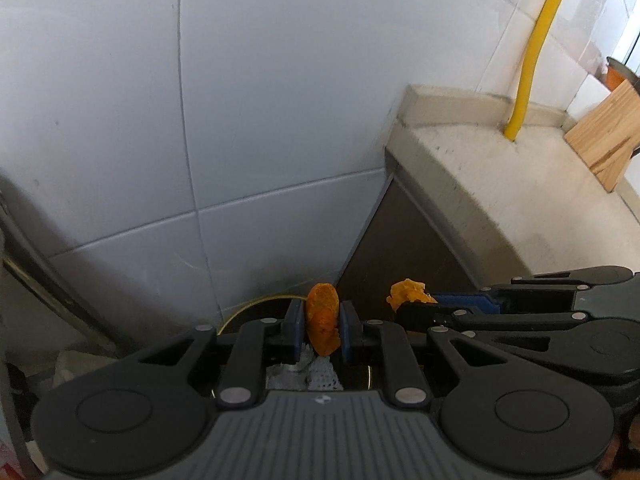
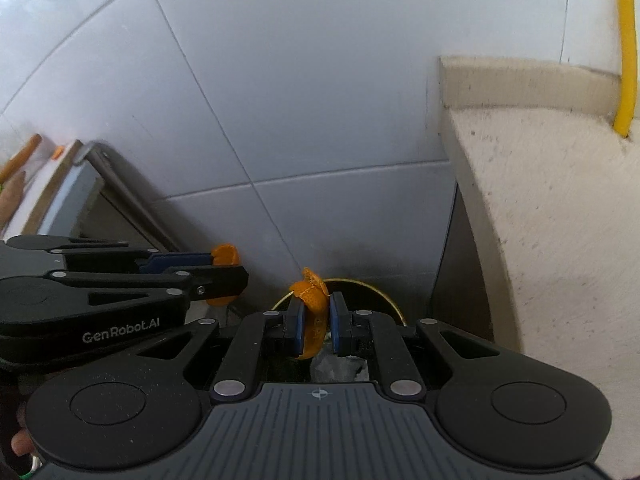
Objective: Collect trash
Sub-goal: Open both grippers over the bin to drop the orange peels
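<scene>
My left gripper is shut on a piece of orange peel. My right gripper is shut on another piece of orange peel. Both hang over a trash bin with a yellow-edged rim that stands on the floor against the tiled wall. White crumpled trash lies inside the bin below the left gripper. The right gripper also shows in the left wrist view at right, with its peel. The left gripper shows in the right wrist view at left.
A beige stone counter stands to the right of the bin, its dark side panel next to it. A yellow pipe rises from the counter. Wooden boards lean at far right. A metal-framed unit stands at left.
</scene>
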`<state>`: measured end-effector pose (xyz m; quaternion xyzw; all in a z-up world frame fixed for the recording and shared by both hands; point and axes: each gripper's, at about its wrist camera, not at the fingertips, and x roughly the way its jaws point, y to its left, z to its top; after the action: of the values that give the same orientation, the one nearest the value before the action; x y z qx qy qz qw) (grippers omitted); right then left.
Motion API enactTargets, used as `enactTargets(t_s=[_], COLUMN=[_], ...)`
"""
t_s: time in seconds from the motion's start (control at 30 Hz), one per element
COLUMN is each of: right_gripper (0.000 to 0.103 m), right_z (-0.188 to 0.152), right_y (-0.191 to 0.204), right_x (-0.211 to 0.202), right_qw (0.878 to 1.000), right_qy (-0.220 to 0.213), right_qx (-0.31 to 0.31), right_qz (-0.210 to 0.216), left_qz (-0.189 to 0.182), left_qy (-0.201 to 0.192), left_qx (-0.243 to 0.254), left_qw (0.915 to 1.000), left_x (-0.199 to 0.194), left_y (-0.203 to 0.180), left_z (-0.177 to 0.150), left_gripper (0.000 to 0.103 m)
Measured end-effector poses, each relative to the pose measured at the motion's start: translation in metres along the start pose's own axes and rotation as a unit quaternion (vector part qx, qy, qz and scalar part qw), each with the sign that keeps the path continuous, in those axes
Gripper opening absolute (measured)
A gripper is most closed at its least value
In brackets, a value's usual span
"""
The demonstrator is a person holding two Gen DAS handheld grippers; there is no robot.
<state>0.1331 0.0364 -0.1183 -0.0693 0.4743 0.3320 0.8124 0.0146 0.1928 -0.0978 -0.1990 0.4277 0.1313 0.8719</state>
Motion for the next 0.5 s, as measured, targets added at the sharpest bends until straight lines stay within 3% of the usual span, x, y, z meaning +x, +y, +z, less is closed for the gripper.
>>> enactTargets(t_s=[0.5], right_gripper=[0.018], right_z=[-0.006], right_y=[-0.003], right_x=[0.029], right_qw=[0.999], right_qy=[0.037], right_qx=[0.006], right_qz=[0.004], left_qz=[0.006], left_qy=[0.032], left_qx=[-0.008], left_qw=[0.9994], left_x=[0.02], left_y=[0.008], left_z=[-0.003], left_gripper=[0.014])
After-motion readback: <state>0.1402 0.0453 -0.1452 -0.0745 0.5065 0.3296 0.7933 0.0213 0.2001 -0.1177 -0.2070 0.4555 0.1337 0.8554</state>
